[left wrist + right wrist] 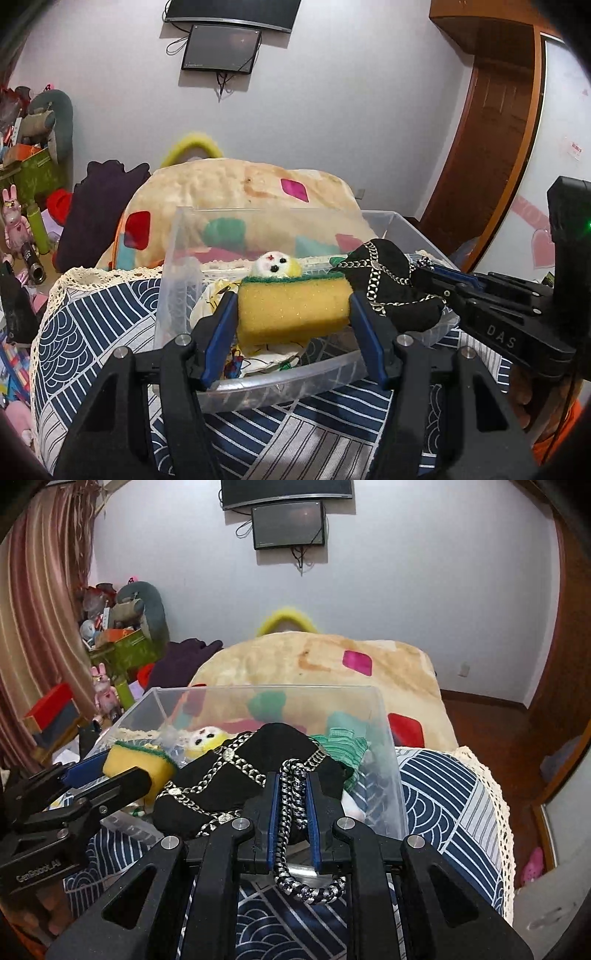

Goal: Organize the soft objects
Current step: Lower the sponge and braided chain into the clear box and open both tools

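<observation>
My left gripper (293, 308) is shut on a yellow sponge (291, 306) with a green scrub top, held over the clear plastic bin (280, 384). My right gripper (291, 779) is shut on the braided silver-black cord (291, 794) of a black pouch (258, 771) crossed with silver chains, also held over the bin (391, 775). The pouch (388, 280) hangs just right of the sponge in the left wrist view, and the right gripper (424, 271) reaches in from the right. The sponge (136, 760) and left gripper (107, 771) show at left in the right wrist view. A small white-yellow plush (275, 264) lies in the bin.
The bin stands on a blue-and-white patterned cloth (92, 325) with a lace edge. Behind it lies a beige blanket (240, 188) with coloured patches. Green cloth (340, 742) sits in the bin. Toys and boxes (122, 627) clutter the far left. A wooden door (491, 122) is at right.
</observation>
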Tool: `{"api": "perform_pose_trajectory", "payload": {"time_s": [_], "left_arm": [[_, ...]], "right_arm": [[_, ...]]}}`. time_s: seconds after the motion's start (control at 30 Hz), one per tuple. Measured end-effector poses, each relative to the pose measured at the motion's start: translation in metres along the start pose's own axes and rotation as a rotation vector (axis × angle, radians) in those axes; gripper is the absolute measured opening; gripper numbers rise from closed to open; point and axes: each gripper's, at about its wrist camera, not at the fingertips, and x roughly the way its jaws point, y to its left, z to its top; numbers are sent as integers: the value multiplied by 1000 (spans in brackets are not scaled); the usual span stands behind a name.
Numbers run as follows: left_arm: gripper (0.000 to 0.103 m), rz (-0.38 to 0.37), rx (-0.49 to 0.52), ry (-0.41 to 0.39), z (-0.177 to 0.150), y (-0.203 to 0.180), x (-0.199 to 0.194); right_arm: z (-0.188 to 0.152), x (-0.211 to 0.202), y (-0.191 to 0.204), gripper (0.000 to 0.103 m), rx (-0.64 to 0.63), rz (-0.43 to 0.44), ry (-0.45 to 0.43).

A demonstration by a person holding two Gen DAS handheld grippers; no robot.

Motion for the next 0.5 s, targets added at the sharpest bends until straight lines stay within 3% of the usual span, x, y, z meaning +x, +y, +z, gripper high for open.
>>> {"api": "perform_pose_trajectory", "payload": {"time_s": [0.13, 0.2, 0.4, 0.5], "left_arm": [[68, 8, 10, 5, 0, 0, 1], [72, 18, 19, 5, -2, -2, -1], [73, 16, 34, -3, -6, -3, -12], [73, -2, 5, -11, -9, 0, -22]], "right_arm": [[0, -2, 1, 16, -16, -20, -3], [0, -2, 0, 24, -14, -27, -5], [0, -17, -11, 41, 18, 7, -27], [0, -30, -14, 44, 27, 18, -54]]}}
